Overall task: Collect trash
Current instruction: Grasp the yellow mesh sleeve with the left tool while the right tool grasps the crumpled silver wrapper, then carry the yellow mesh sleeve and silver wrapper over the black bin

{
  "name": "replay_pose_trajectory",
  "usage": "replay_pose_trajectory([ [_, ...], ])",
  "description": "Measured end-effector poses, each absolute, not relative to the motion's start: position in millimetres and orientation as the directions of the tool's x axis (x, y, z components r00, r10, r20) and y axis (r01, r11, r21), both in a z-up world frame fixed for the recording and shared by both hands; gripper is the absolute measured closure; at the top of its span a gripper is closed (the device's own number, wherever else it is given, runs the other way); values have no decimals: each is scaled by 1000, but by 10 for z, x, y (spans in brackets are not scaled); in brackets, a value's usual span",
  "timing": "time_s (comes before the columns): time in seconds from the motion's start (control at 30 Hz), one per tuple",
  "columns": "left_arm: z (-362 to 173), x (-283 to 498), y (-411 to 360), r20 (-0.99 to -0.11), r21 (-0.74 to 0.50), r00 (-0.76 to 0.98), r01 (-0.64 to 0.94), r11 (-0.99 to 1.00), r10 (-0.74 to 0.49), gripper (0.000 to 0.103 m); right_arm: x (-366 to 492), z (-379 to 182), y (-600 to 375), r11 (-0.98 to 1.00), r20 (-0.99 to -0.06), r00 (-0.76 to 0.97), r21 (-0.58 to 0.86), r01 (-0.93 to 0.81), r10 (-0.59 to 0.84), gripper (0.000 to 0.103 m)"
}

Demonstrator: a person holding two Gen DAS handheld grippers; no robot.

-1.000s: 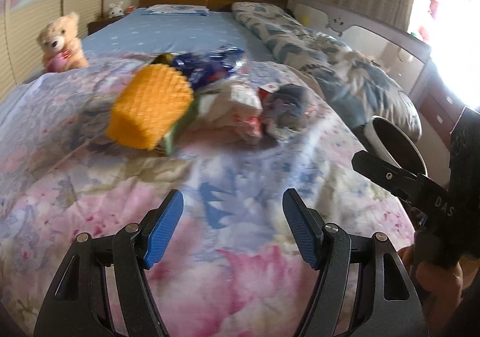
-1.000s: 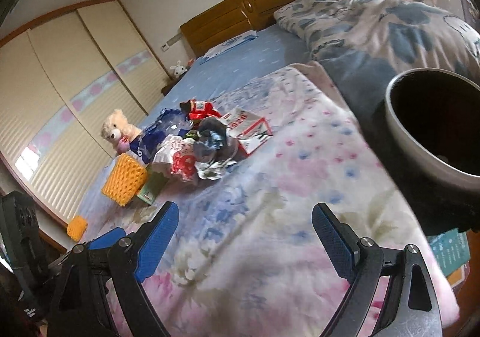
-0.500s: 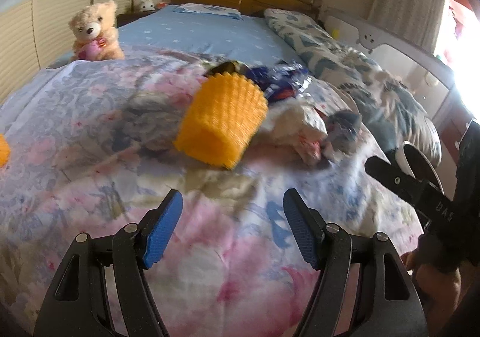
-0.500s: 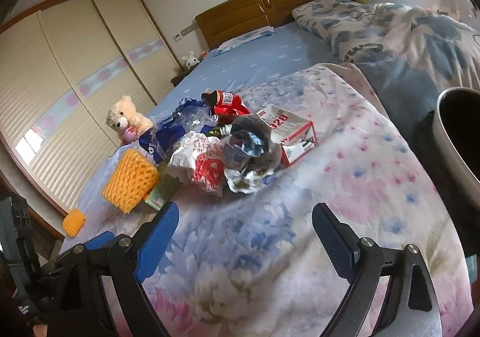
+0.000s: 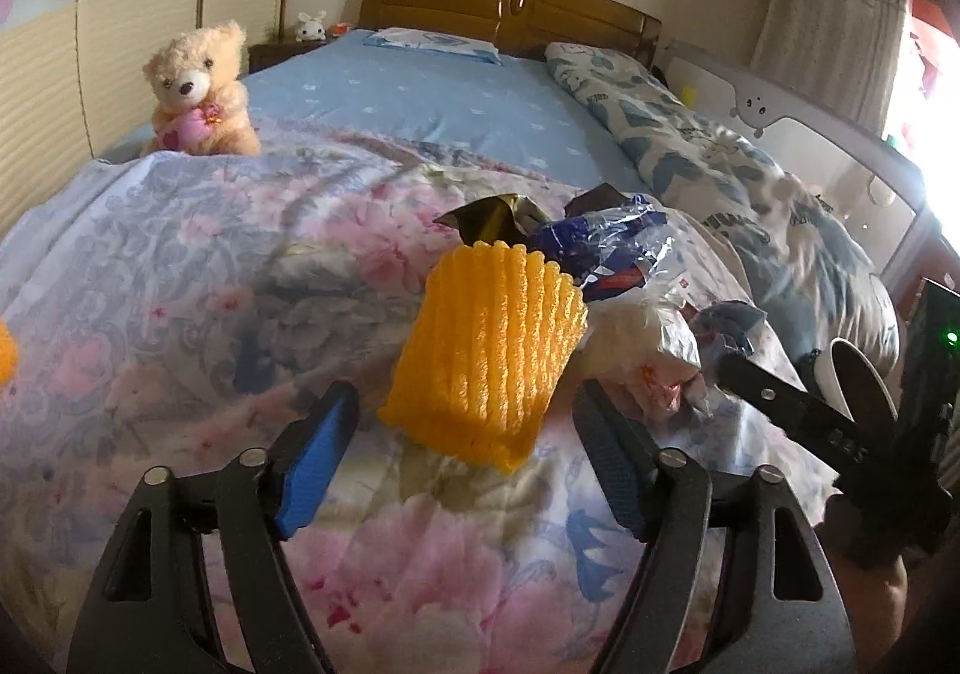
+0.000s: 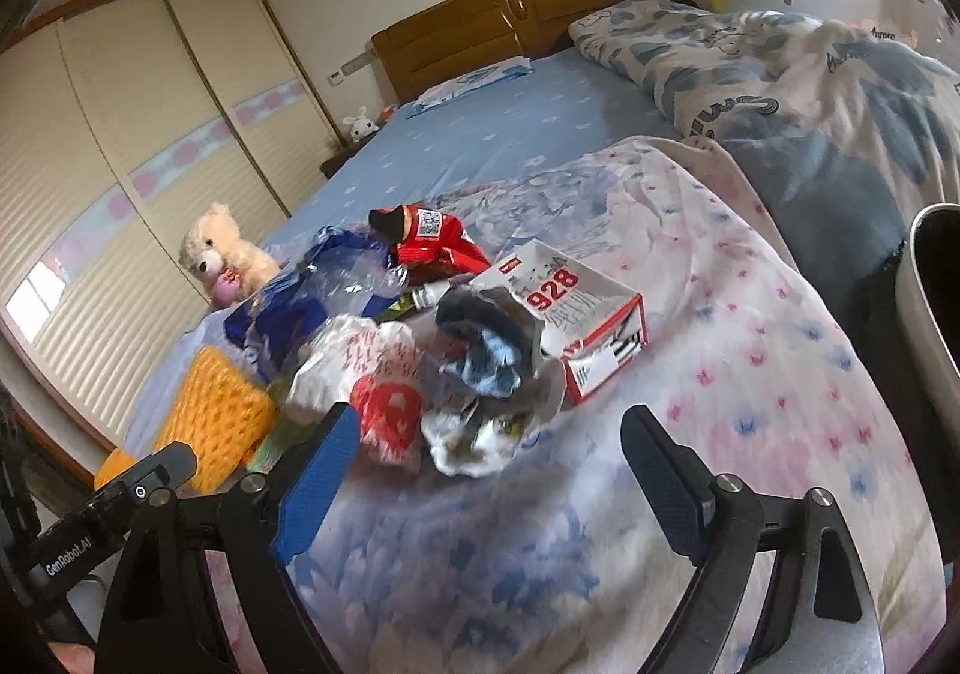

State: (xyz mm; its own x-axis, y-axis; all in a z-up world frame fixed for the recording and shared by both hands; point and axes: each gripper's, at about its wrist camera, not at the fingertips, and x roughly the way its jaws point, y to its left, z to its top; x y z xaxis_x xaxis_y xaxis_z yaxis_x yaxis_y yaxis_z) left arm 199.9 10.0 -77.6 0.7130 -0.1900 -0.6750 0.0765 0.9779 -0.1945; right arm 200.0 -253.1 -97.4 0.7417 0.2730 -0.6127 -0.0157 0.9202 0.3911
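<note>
A pile of trash lies on the floral bedspread [image 5: 180,278]: an orange foam net [image 5: 489,350], blue plastic wrappers [image 5: 606,248], a white crumpled bag [image 6: 372,368], a red packet [image 6: 435,242] and a white and red box [image 6: 585,326]. My left gripper [image 5: 468,464] is open and empty, its jaws just short of the orange foam net on either side. My right gripper [image 6: 486,470] is open and empty, close before the white bag and a crumpled grey wrapper [image 6: 486,362]. The orange net also shows in the right wrist view [image 6: 210,422].
A teddy bear [image 5: 198,92] sits at the bed's left edge. A folded blue-patterned quilt [image 5: 720,176] lies along the right side. A white bin rim [image 6: 930,302] stands at the bed's right. Another orange piece [image 5: 5,350] lies at far left. The wooden headboard [image 5: 510,14] is at the back.
Both grippers have moved forward toward the trash pile. The left one has swung to face the orange foam net, which is now between its open jaws' line. Nothing has been grasped.
</note>
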Motion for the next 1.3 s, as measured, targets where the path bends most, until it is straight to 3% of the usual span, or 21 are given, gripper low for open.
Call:
replay_pose_trajectory([
  [0.07, -813, 2035, 85, -685, -203, 699, 86, 975, -204, 61, 2083, -1008, -2512, 914, -627, 723, 405, -16, 290, 33],
  [0.1, -824, 2039, 79, -686, -206, 697, 90, 974, -210, 65, 2119, -1032, -2504, 910, -633, 714, 413, -16, 299, 41],
  [0.17, -810, 2020, 73, -678, -210, 702, 98, 973, -218, 76, 2166, -1073, -2484, 908, -646, 699, 419, -13, 307, 76],
  [0.23, -779, 1976, 57, -670, -207, 709, 106, 973, -220, 80, 2183, -1097, -2480, 903, -650, 688, 430, -16, 322, 99],
  [0.67, -685, 1562, -325, -649, -232, 695, 204, 951, -308, 84, 1672, -859, -2718, 898, -588, 739, 436, -55, 330, 102],
  [1.3, -586, 1345, -1290, -655, -215, 612, 410, 886, -443, 84, 1040, -713, -3537, 877, -552, 796, 477, 57, 249, 102],
])
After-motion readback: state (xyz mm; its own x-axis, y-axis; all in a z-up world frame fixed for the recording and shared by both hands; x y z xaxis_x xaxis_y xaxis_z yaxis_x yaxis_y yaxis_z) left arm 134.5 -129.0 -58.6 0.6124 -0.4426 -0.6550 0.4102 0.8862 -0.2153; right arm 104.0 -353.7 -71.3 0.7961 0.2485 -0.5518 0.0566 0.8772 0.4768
